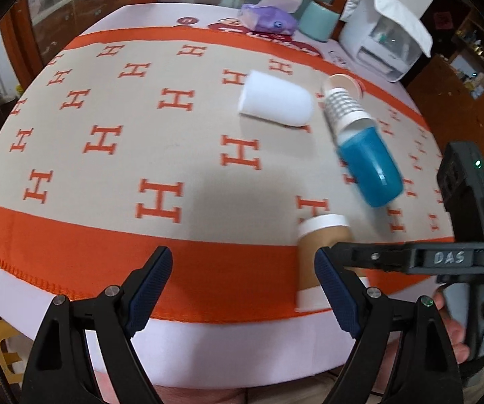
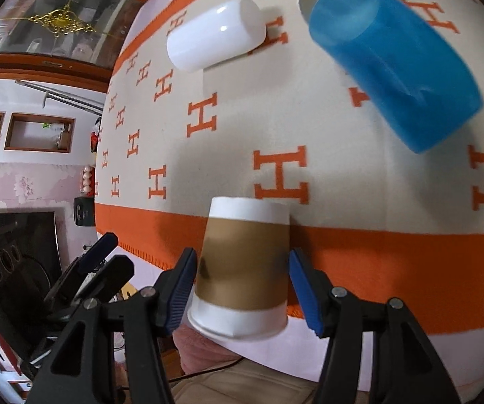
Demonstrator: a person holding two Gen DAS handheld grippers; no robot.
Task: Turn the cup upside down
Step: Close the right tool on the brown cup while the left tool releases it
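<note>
Paper cup (image 2: 242,269), brown band, white ends: light, thin-walled, crushable; take it mid-band, gently. It sits between the right gripper's (image 2: 242,284) spread pads, at the near orange border of the H-patterned cloth (image 2: 208,155); contact unclear. Left gripper (image 1: 243,286) wide, empty. Blue cup (image 2: 393,60) and white cup (image 2: 215,48) lie toppled beyond.

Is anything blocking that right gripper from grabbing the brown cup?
Nothing visible. The brown cup already sits between the right gripper's open fingers, with small gaps on both sides.

open cloth (image 1: 114,155) left, blue cup (image 1: 371,165) and white cup (image 1: 275,102) crowding right
</note>
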